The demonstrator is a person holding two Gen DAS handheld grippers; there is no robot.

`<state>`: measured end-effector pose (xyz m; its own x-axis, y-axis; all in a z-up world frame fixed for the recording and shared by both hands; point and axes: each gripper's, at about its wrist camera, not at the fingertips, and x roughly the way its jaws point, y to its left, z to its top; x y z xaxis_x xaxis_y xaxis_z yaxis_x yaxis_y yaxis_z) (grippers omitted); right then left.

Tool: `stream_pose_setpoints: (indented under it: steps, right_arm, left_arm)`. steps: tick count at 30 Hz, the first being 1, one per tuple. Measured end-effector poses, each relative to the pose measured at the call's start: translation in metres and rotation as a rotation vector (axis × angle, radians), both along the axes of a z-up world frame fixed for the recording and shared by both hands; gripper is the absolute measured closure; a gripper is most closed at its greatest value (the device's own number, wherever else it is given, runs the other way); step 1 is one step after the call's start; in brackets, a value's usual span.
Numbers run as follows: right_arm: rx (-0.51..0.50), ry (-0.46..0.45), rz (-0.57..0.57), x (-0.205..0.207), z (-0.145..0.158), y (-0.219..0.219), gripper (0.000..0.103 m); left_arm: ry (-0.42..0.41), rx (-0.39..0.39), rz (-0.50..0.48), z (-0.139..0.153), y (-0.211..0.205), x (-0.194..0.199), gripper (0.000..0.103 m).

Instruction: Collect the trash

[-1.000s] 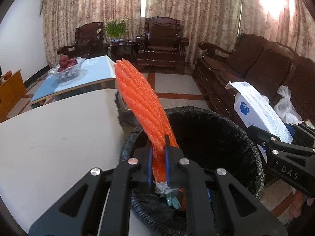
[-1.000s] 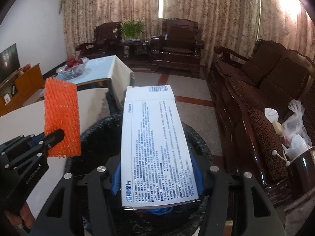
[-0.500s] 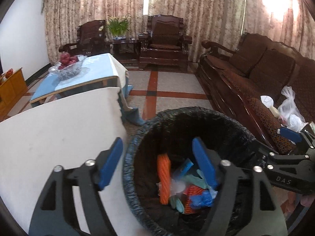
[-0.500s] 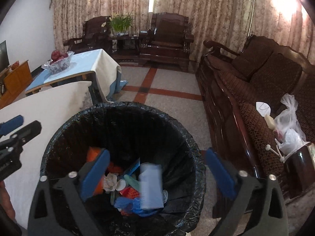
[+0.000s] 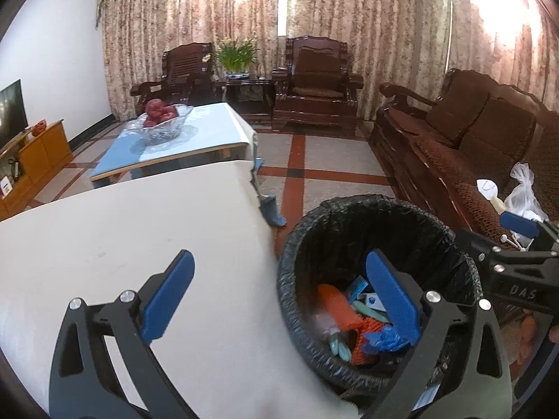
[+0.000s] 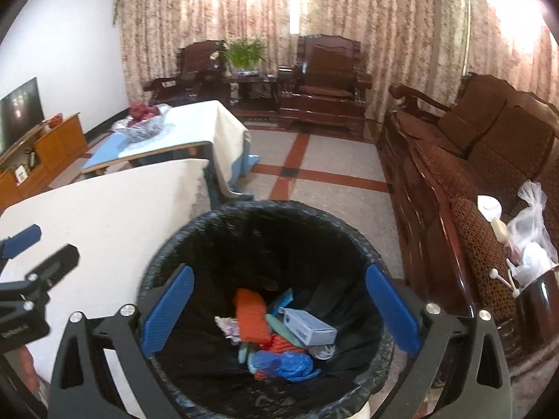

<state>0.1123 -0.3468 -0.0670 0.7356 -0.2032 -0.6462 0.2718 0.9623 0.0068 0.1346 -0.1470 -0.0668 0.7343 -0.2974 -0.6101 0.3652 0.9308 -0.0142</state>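
The left gripper has just been opening and now stands wide apart with nothing between its blue pads; one finger hangs over the near edge of the white table, the other over the rim of the trash bin. The right gripper, its jaws also just spread, is empty too and straddles the bin's mouth from above.

Inside the black-lined bin, which stands on the floor just off the table's near corner, lie the orange foam net, the white cardboard box beside it, and a crumpled blue glove among other scraps.

Both pieces look delivered, so this drop seems done. The visible tabletop shows no further litter. Plastic bags and cotton swabs sit on the sofa seat; whether they count as trash cannot be told.
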Motion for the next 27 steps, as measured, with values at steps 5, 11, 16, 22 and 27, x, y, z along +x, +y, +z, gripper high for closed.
stream_pose_setpoints:
  steps: [5,11,16,22,27]
  right_arm:
    - [0.012,-0.026,0.031,-0.015,0.023,0.019,0.006]
    - [0.017,-0.071,0.053,-0.037,0.048,0.039,0.006]
    - [0.007,-0.095,0.085,-0.049,0.061,0.059,0.006]
    - [0.013,-0.103,0.108,-0.055,0.065,0.07,0.006]
    - [0.003,-0.12,0.117,-0.06,0.071,0.073,0.006]
  left_arm:
    - [-0.012,0.014,0.043,0.015,0.019,-0.016,0.007]
    - [-0.033,0.023,0.076,0.036,0.041,-0.038,0.006]
    - [-0.054,0.033,0.097,0.052,0.055,-0.057,0.006]
    - [-0.077,0.016,0.12,0.068,0.069,-0.072,0.006]
    - [-0.099,0.0,0.129,0.079,0.074,-0.079,0.006]
